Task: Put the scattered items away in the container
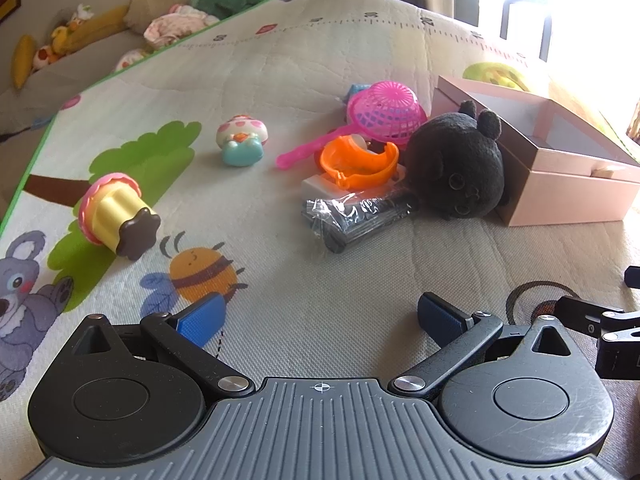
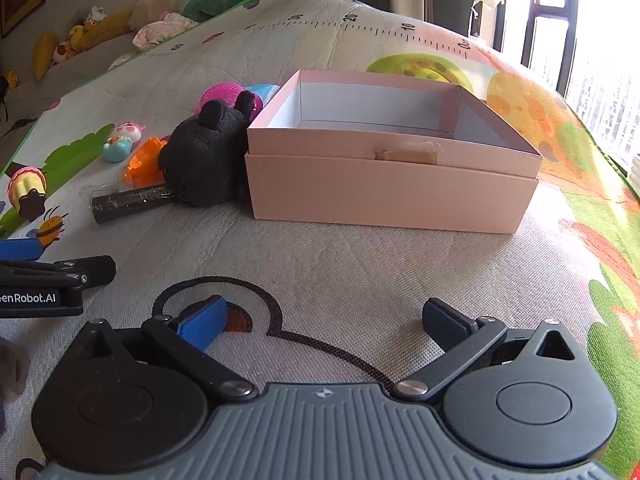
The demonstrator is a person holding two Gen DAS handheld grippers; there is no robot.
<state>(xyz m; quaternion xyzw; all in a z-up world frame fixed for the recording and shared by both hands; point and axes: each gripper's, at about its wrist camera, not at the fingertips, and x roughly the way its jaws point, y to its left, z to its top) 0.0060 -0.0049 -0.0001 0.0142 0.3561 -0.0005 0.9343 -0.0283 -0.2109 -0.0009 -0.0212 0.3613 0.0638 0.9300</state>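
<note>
The pink box sits open on the play mat, toward the mat's window-side edge, and nothing shows inside it from the right wrist view (only the far part of its floor is visible). A black plush toy leans against the box's left wall, touching it. Just in front of the plush lies a dark wrapped bar in clear plastic, one end tucked under the plush. An orange plastic piece rests on a small white block beside the bar, and behind it a pink strainer lies tilted, its handle pointing toward the mat's middle. A small blue item peeks out behind the strainer; what it is cannot be told. Farther toward the mat's green-trimmed edge, well apart from the pile, lie a pastel mushroom toy and a toy cupcake tipped on its side.

The left gripper hovers over the mat with its fingers spread wide and nothing between them. The right gripper does likewise, facing the box's near wall, fingers apart and holding nothing.
</note>
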